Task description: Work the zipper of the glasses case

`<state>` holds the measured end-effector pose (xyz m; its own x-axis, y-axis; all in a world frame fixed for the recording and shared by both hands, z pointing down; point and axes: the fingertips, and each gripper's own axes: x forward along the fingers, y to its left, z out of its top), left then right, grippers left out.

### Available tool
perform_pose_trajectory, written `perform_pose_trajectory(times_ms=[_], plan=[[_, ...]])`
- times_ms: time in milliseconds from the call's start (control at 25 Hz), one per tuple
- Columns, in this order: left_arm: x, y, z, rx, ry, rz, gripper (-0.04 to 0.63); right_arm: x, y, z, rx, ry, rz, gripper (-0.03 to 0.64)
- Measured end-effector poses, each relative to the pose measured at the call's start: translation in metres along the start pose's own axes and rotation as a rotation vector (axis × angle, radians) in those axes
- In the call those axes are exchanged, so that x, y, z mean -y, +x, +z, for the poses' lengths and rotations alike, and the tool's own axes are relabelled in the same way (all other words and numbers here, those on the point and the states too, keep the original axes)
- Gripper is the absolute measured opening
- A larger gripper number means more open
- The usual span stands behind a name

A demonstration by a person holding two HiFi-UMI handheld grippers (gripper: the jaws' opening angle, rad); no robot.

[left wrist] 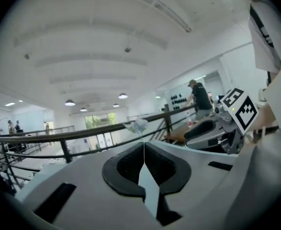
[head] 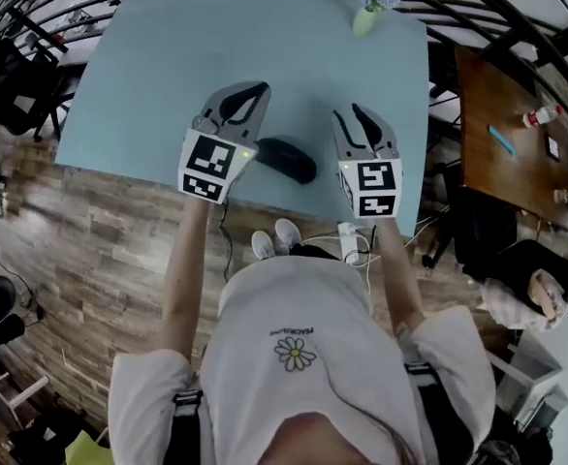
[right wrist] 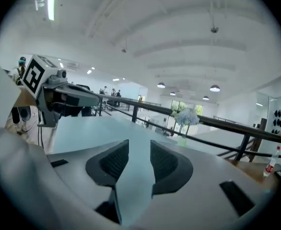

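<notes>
Head view, both arms outstretched, left gripper [head: 252, 91] clenched empty, right gripper [head: 354, 113] released, flanking glasses case [head: 286, 159] on table [head: 168, 66].

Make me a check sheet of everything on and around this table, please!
Surface: light blue tabletop.
Job's things: dark oval glasses case near the front edge, lying between the two tools, with neither's jaws on it.
Clutter: pale green vase of light flowers at the far edge.
Grippers: left hand-held gripper shut, empty; right hand-held gripper open, empty.
Cables: white cables on the floor beside the white shoes.
Surroundings: brown wooden table to the right; wood-plank floor.
</notes>
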<state>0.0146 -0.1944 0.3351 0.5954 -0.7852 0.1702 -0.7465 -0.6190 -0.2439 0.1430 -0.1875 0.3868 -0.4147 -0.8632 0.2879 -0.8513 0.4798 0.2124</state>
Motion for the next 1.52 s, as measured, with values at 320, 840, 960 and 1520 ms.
perform_pose_trajectory(times_ms=[320, 840, 960, 1520], plan=[[-0.054, -0.107, 0.08, 0.304, -0.081, 0.434, 0.015, -0.022, -0.025, 0.134, 0.369, 0.024, 0.035, 0.091], [-0.063, -0.217, 0.072, 0.334, -0.042, 0.771, 0.015, -0.101, -0.048, 0.181, 0.545, 0.03, 0.162, 0.009], [-0.061, -0.22, 0.073, 0.337, -0.047, 0.79, 0.014, -0.109, -0.047, 0.177, 0.53, 0.032, 0.181, 0.009], [-0.056, -0.233, 0.07, 0.317, -0.04, 0.818, 0.015, -0.124, -0.05, 0.173, 0.515, 0.006, 0.211, 0.008]])
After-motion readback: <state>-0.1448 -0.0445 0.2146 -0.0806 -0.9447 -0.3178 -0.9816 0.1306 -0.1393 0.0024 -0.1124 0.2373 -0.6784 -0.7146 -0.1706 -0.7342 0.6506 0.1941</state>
